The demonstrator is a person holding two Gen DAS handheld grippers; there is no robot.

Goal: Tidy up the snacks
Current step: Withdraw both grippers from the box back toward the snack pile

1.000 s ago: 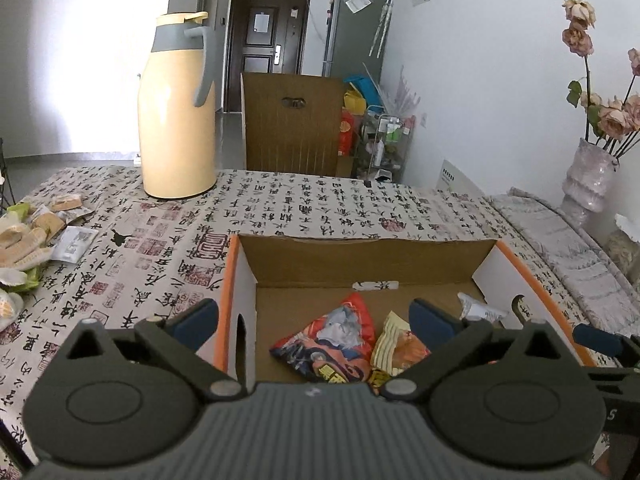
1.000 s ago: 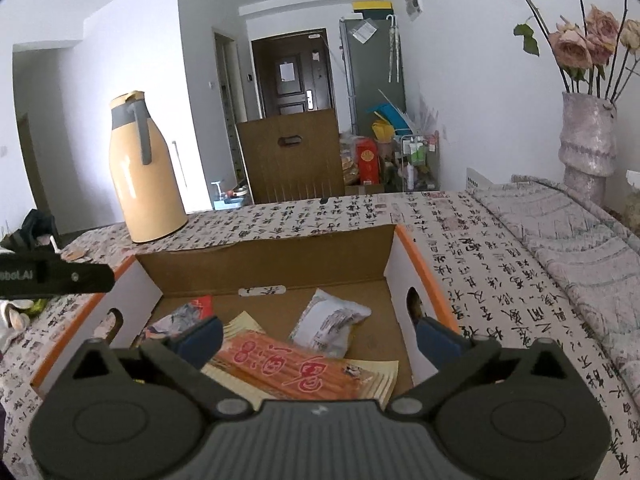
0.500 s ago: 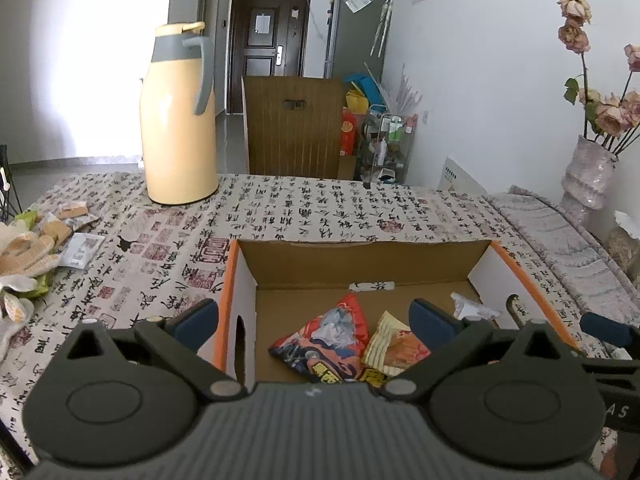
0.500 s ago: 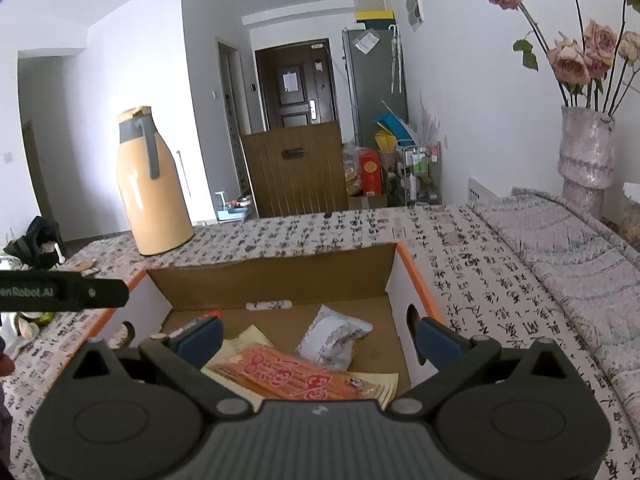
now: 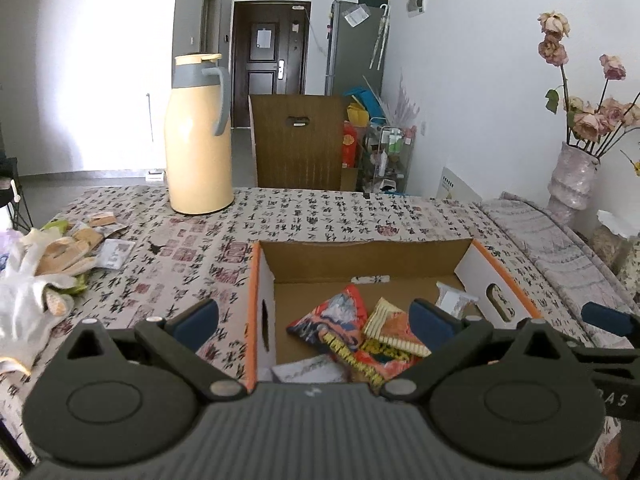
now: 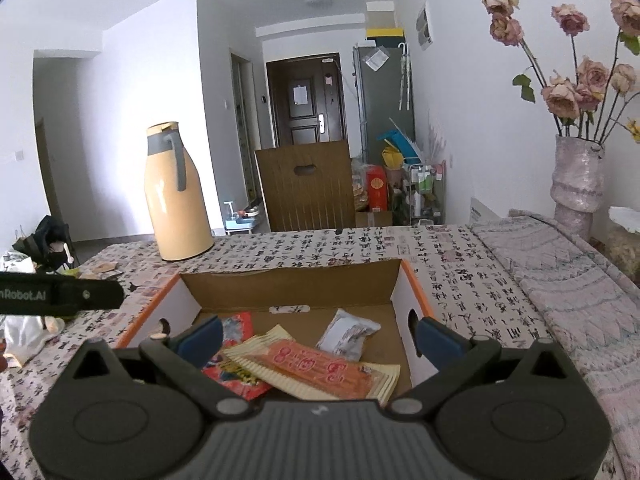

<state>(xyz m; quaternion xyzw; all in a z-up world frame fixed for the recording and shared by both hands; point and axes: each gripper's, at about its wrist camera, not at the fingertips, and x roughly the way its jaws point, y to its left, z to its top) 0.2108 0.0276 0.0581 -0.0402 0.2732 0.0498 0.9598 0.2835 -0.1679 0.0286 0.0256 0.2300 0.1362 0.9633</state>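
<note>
Left wrist view: cardboard box [image 5: 496,276] held several snack packets [image 5: 352,328]; more packets [image 5: 80,240] lay far left, unsorted. Left gripper [image 5: 316,316] and right gripper [image 6: 318,334] both wide, empty.

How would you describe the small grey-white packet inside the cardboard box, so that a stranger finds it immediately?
Find the open cardboard box with orange edges on the calligraphy-print tablecloth. Inside, look toward its right wall, near the oval handle hole. The grey-white packet lies there beside the long orange-and-cream snack pack; it is the only pale, crinkled, colourless wrapper among bright ones.
</note>
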